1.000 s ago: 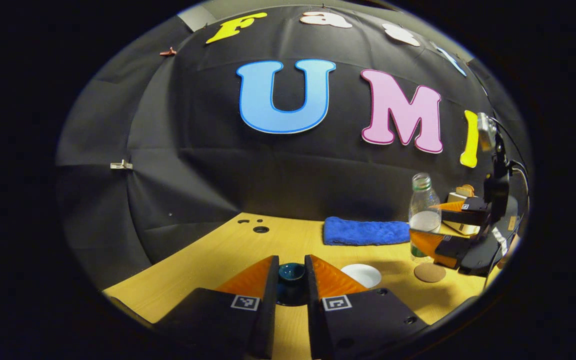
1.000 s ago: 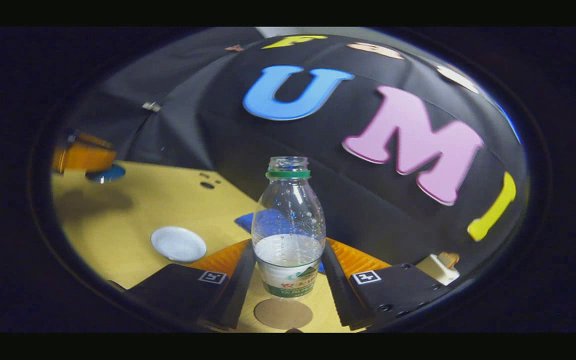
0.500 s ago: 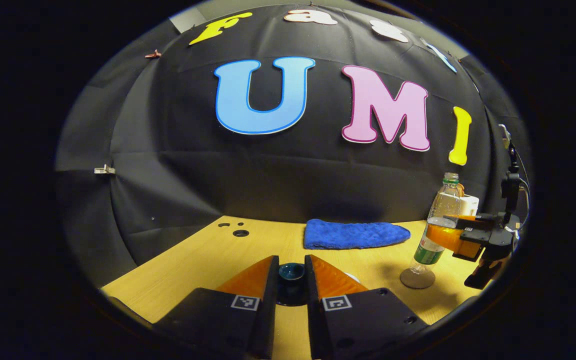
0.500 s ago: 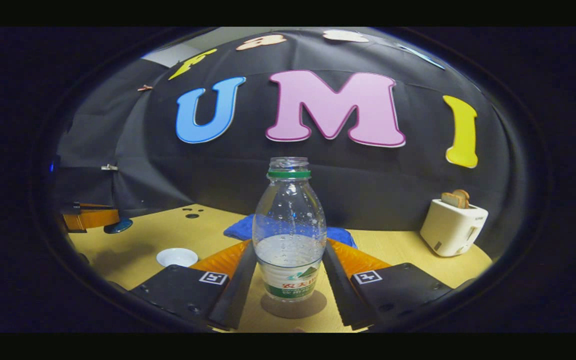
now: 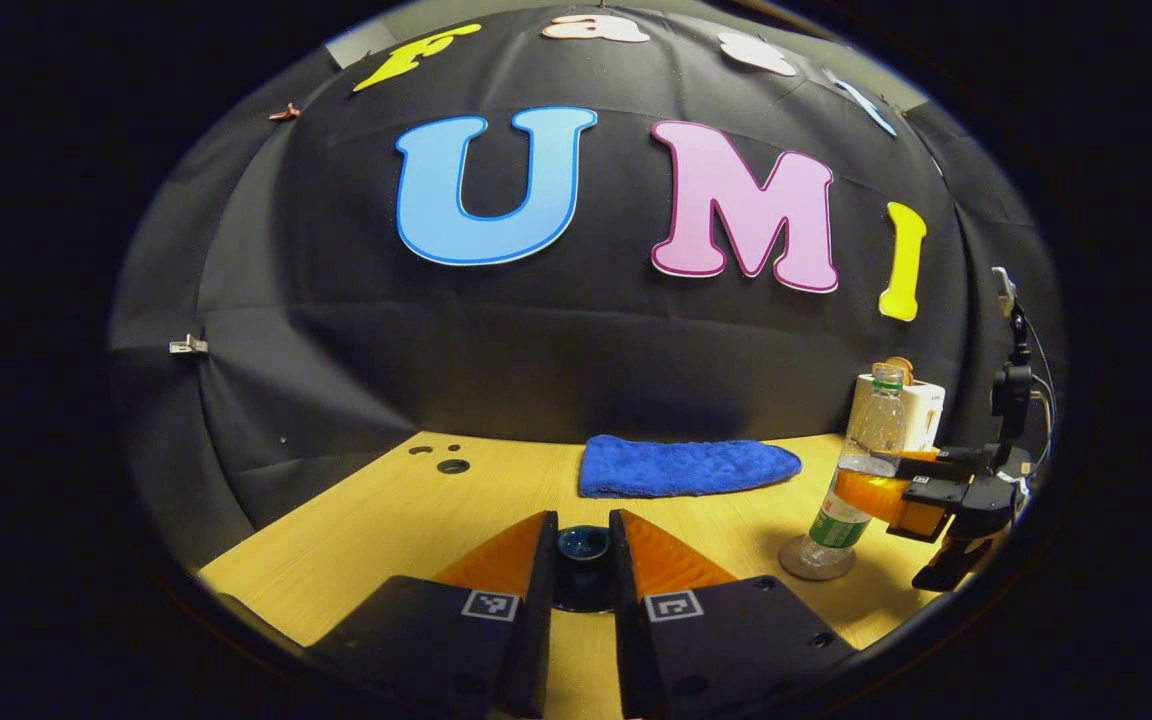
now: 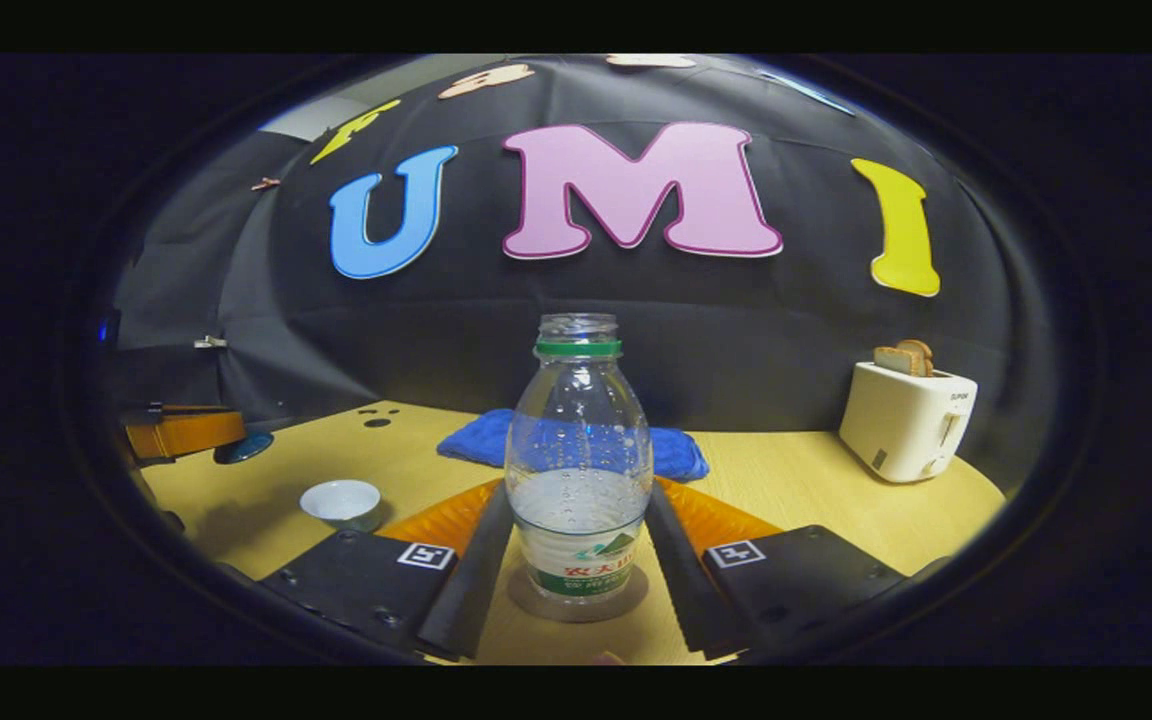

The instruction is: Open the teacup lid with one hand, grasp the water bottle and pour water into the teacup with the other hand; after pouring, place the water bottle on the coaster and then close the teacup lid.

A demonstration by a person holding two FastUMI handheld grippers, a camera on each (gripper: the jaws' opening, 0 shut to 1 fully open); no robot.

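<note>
Right gripper [image 6: 576, 560] is clamped on the clear plastic water bottle with the green neck ring [image 6: 577, 450], both fingers pressing its lower body just above the label. I grip low so the open mouth stays upright and nothing sloshes out.

The bottle's base sits over the round brown coaster [image 6: 576, 605]; in the left gripper view it reads as standing on it [image 5: 816, 558]. I can't tell whether it's fully seated or a hair above. It's about half full, so I judge the pour done and this the set-down step.

Left gripper [image 5: 583, 555] is pinching the dark blue glazed teacup lid [image 5: 583, 545] between both fingers, held clear above the wooden table [image 5: 416, 510]. I'm keeping it well apart from the small white teacup [image 6: 341, 503], which stands open at left of the right gripper.

Next, I expect: release the bottle, then bring the lid across to the cup.

Risk: tipping the bottle as the fingers open.
</note>
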